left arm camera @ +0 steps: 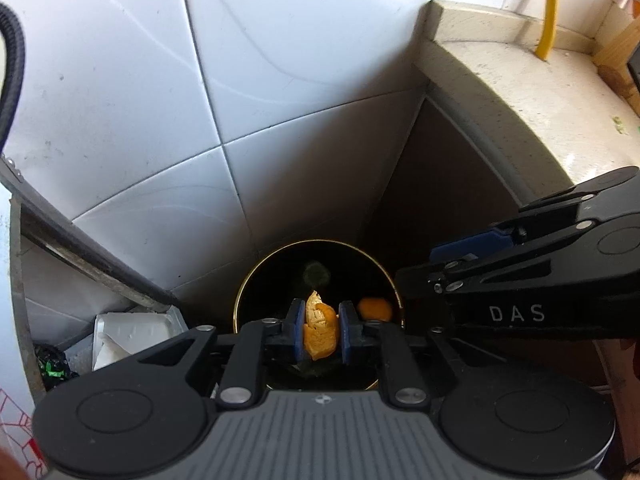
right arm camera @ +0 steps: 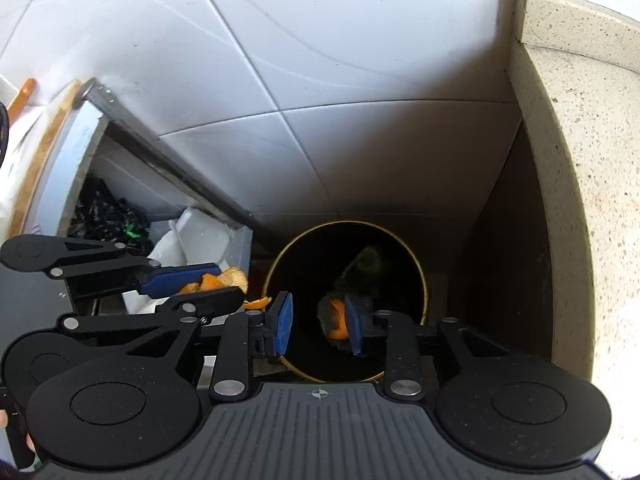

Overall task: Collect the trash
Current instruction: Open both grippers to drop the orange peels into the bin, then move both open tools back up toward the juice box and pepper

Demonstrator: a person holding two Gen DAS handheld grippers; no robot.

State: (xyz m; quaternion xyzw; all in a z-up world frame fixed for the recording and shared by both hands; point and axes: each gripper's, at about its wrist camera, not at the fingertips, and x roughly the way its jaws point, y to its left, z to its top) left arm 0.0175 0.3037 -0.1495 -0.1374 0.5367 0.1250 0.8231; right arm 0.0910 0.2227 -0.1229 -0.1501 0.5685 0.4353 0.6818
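Above the dark bin (left arm camera: 320, 312) — left claw (left arm camera: 320, 330) tight on orange peel (left arm camera: 320, 332), right claw (right arm camera: 320, 324) agape, seemingly empty.

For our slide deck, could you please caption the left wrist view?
Left gripper holds orange peel above the dark round bin; right gripper alongside.

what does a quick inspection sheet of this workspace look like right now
surface: speckled stone counter beside a white tiled wall
job's things: round dark bin; orange peel; more peel inside the bin
clutter: white foam pieces, dark bag
grippers: left gripper shut on peel over the bin; right gripper open, empty
cables: black braided cable; yellow hose
surroundings: metal frame edge
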